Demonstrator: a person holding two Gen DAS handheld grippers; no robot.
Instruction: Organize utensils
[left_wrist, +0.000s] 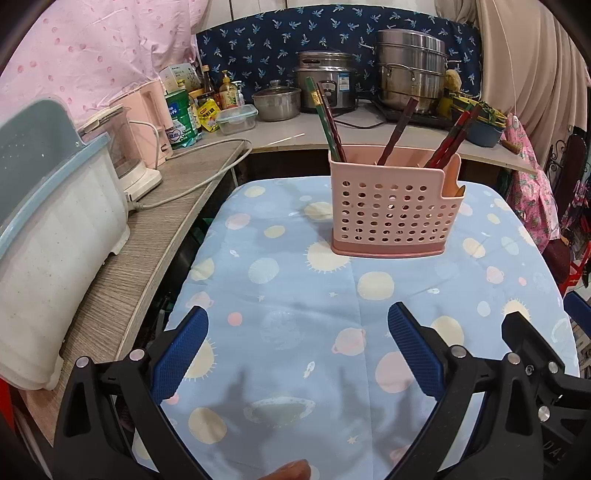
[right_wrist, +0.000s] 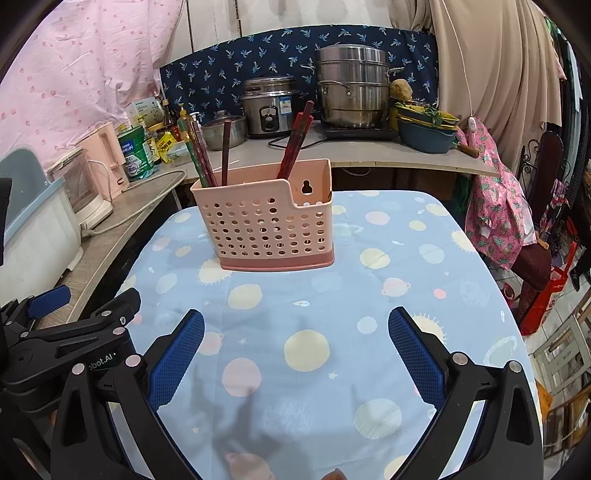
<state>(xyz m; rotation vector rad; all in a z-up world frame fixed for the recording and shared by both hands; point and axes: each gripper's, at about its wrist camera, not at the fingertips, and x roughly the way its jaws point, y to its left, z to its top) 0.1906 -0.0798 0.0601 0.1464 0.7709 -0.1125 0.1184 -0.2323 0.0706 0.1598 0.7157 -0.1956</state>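
We held our left gripper (left_wrist: 297, 350) and right gripper (right_wrist: 295, 350) spread wide, empty, with the perforated pink plastic utensil basket (right_wrist: 266, 229) of dark lacquered chopsticks (right_wrist: 295, 142) ahead.

One pink utensil holder (left_wrist: 391, 214), several chopsticks (left_wrist: 332, 122) (exact count unclear), two hand-held grippers (left_wrist: 297, 350).
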